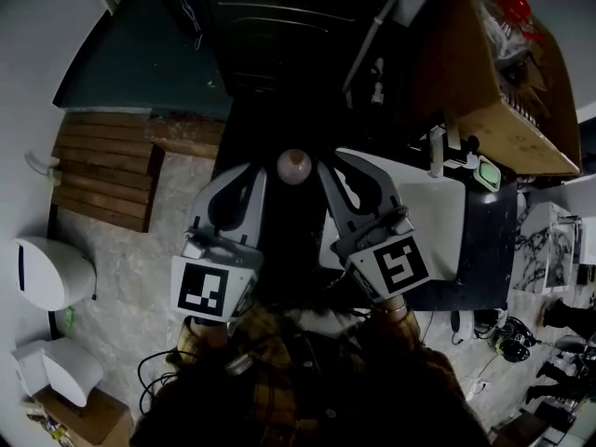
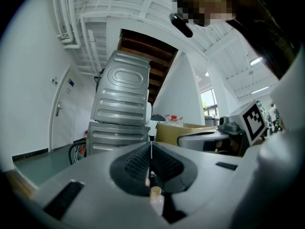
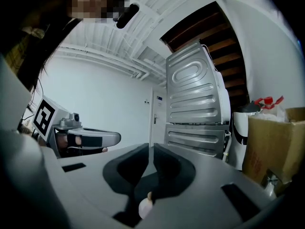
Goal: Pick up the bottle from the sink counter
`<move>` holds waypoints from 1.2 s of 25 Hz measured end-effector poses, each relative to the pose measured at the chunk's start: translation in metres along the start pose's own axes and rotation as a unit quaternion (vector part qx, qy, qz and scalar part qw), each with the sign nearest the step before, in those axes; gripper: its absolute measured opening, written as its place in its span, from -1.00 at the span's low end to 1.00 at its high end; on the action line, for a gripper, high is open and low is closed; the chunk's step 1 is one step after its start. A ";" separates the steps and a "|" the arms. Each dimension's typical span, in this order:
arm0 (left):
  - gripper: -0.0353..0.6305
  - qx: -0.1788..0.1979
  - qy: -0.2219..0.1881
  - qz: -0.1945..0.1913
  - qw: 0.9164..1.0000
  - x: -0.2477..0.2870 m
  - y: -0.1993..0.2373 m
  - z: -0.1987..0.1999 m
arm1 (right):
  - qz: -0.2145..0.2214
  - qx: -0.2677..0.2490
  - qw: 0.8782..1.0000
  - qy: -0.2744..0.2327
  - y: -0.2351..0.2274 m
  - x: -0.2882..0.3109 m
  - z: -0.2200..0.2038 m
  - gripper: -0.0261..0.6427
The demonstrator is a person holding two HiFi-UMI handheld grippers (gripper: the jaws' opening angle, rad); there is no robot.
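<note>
Beyond both grippers stand stacked grey machines (image 2: 121,99), with the white sink (image 1: 438,222) off to the right. The left gripper (image 2: 151,149) and right gripper (image 3: 153,151) each have jaws pressed together on nothing, seemingly waiting before any reach, and are held level, side by side, close to the person's plaid shirt (image 1: 307,380). What is probably the bottle (image 1: 296,166), seen as a pale round top, sits between their tips, ungripped.

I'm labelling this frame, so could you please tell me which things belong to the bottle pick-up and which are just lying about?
Job: left gripper and right gripper, both shut, empty; round pale object between them, possibly the bottle; sink.
Lying about: cardboard box; wooden pallet; stacked grey appliances.
</note>
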State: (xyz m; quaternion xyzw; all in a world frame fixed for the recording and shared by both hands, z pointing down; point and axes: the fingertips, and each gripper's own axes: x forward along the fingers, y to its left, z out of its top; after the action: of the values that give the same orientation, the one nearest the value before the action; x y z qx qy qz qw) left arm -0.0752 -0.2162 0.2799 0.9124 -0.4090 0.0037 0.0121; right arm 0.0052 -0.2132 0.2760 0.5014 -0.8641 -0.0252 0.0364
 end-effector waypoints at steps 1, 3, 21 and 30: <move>-0.83 0.001 0.003 0.002 1.000 0.000 0.001 -0.002 | 0.001 0.002 1.000 -0.002 0.000 0.002 -0.001 -0.86; -0.83 0.002 0.007 0.004 1.000 0.000 0.004 -0.006 | 0.007 0.006 1.000 0.000 0.001 0.006 -0.005 -0.72; -0.83 -0.011 0.032 0.022 0.999 0.008 0.017 -0.040 | 0.026 0.010 0.999 0.040 -0.007 0.032 -0.049 -0.46; -0.83 -0.025 0.037 0.026 0.999 0.020 0.025 -0.061 | 0.039 0.028 0.997 0.060 -0.012 0.053 -0.085 -0.41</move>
State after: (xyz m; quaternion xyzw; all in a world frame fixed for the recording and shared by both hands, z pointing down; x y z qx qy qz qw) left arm -0.0801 -0.2460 0.3415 0.9002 -0.4317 0.0277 0.0499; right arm -0.0033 -0.2652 0.3621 0.4692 -0.8794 0.0301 0.0749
